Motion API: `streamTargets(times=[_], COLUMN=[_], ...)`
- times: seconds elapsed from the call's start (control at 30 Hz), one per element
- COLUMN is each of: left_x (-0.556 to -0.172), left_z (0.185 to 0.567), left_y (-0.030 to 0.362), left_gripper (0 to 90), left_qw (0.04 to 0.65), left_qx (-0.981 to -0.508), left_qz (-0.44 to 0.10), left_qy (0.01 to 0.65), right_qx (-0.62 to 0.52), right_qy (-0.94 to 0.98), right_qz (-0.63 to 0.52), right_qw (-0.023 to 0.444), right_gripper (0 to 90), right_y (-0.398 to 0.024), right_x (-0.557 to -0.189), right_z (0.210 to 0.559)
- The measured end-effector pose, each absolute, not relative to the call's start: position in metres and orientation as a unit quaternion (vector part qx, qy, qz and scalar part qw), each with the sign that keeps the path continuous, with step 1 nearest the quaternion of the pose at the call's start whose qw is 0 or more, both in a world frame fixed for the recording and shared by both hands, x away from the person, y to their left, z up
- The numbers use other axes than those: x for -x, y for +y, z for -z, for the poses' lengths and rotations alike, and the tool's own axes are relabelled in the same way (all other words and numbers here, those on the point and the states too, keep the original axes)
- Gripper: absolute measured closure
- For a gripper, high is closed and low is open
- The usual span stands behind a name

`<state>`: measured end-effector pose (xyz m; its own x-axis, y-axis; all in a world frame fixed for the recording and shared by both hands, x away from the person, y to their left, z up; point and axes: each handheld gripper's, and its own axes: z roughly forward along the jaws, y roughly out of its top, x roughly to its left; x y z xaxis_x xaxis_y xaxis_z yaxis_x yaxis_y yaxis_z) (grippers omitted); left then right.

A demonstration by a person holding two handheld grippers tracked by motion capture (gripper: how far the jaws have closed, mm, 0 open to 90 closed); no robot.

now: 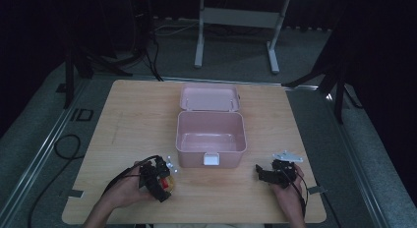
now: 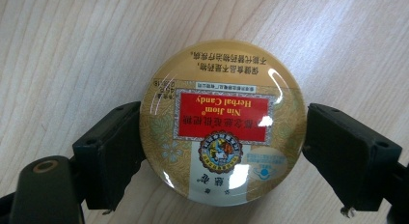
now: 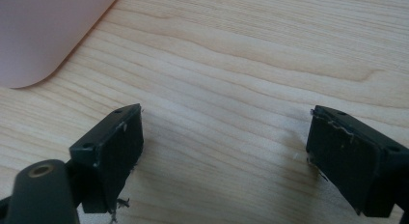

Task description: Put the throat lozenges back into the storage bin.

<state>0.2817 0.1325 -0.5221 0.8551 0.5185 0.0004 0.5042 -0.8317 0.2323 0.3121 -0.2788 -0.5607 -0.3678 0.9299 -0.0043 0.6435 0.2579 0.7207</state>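
Observation:
A round yellow candy tin (image 2: pixel 223 122) with a red "Nin Jiom Herbal Candy" label lies on the wooden table (image 1: pixel 133 125). My left gripper (image 2: pixel 223 139) has its two black jaws pressed against the tin's opposite sides. From above, the left gripper (image 1: pixel 161 180) and the tin (image 1: pixel 168 183) sit at the front left, just left of the pink box (image 1: pixel 211 160). At the front right, my right gripper (image 1: pixel 260 173) stands open over bare wood, with nothing between its fingers (image 3: pixel 113 151). A corner of the pink box (image 3: pixel 43 31) lies ahead of it to the left.
The pink box stands open in the middle of the table, its inside bare and its lid (image 1: pixel 209 98) folded back behind it. A white latch (image 1: pixel 211 159) faces the front edge. Beyond the table are a grey floor, cables (image 1: pixel 66 147) and a desk frame (image 1: pixel 236 21).

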Motion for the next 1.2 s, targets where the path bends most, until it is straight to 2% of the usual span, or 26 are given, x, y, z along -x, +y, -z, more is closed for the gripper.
streamTargets(times=[0.33,1.2], left_x=[-0.282,-0.284], left_z=[0.524,0.505], left_y=[0.129,0.138], left_gripper=[20.0,20.5], left_qw=[0.099,0.101], left_qx=[-0.960,-0.959], left_qz=[-0.043,-0.050], left_qy=[0.259,0.259], right_qx=[-0.517,-0.516], right_qy=[0.761,0.761], right_qz=[-0.323,-0.323], right_qw=[0.222,0.222], right_gripper=[12.7,12.7], right_y=[-0.279,-0.279], right_x=[-0.312,-0.312], right_z=[0.561,0.561])
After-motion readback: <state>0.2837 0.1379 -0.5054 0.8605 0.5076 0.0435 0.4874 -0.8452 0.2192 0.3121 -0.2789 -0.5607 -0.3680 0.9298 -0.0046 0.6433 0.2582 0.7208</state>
